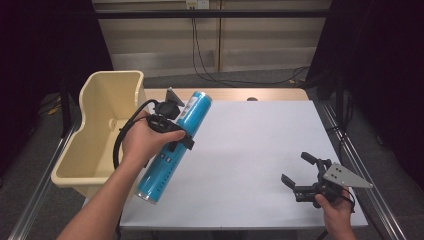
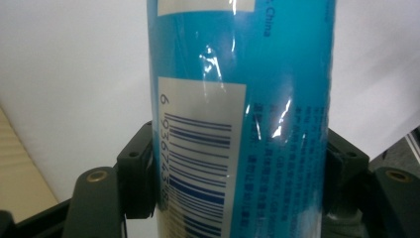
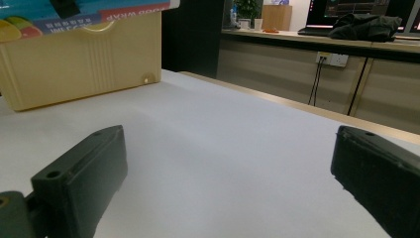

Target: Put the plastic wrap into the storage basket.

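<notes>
Left gripper (image 1: 176, 131) clamps the blue tube (image 1: 175, 145) across its middle, both jaws pressed on opposite sides of the label; in the left gripper view the barcode face (image 2: 198, 163) sits square between them. The tube hangs slanted above the white table (image 1: 250, 150), its near end low over the front-left corner, its capped end pointing toward the cream bin (image 1: 107, 107) just to the left.

Right gripper (image 1: 300, 172) rests low at the table's right side, jaws spread wide with nothing between them, well apart from the tube.

Risks, as judged from here:
1. The wrap looks glossy; a mid-body pinch on a long cylinder could let it pivot or slide if the hand swings fast.
2. The low end may clip the bin's near wall if it heads that way without being levelled or raised.
3. Releasing it while slanted could make it bounce or roll off the table edge.

Whether the near end clears the tabletop is hard to tell from above.
</notes>
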Demonstrator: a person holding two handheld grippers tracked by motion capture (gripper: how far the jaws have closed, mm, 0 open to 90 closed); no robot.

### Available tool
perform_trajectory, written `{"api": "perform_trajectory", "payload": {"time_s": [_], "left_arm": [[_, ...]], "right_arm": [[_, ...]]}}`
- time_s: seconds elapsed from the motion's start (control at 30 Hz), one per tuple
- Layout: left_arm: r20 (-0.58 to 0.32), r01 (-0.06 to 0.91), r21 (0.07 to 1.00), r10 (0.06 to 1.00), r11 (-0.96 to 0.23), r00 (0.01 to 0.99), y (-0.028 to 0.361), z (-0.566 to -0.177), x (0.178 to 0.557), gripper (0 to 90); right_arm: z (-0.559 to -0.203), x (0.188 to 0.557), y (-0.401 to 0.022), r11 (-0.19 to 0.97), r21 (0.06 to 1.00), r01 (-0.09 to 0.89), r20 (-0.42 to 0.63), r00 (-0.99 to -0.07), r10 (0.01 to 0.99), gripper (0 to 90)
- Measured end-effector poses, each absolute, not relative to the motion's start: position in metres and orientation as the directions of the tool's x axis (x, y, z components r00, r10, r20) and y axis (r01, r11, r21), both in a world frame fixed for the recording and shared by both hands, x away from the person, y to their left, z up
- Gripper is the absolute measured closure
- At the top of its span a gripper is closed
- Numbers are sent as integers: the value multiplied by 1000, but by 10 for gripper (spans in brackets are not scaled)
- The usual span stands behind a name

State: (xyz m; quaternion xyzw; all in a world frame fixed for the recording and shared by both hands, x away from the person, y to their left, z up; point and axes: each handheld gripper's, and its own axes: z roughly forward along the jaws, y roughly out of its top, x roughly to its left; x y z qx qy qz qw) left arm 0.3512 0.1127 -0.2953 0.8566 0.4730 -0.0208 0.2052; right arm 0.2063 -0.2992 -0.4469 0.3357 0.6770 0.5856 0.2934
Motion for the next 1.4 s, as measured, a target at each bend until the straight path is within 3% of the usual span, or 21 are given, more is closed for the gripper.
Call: {"api": "perform_trajectory", "payload": {"time_s": [1.4], "left_arm": [[-216,893,335,898,-302,384,202,-248,348,322]], "right_arm": [[-447,206,-297,92,990,108,-8,-606,795,6]]}}
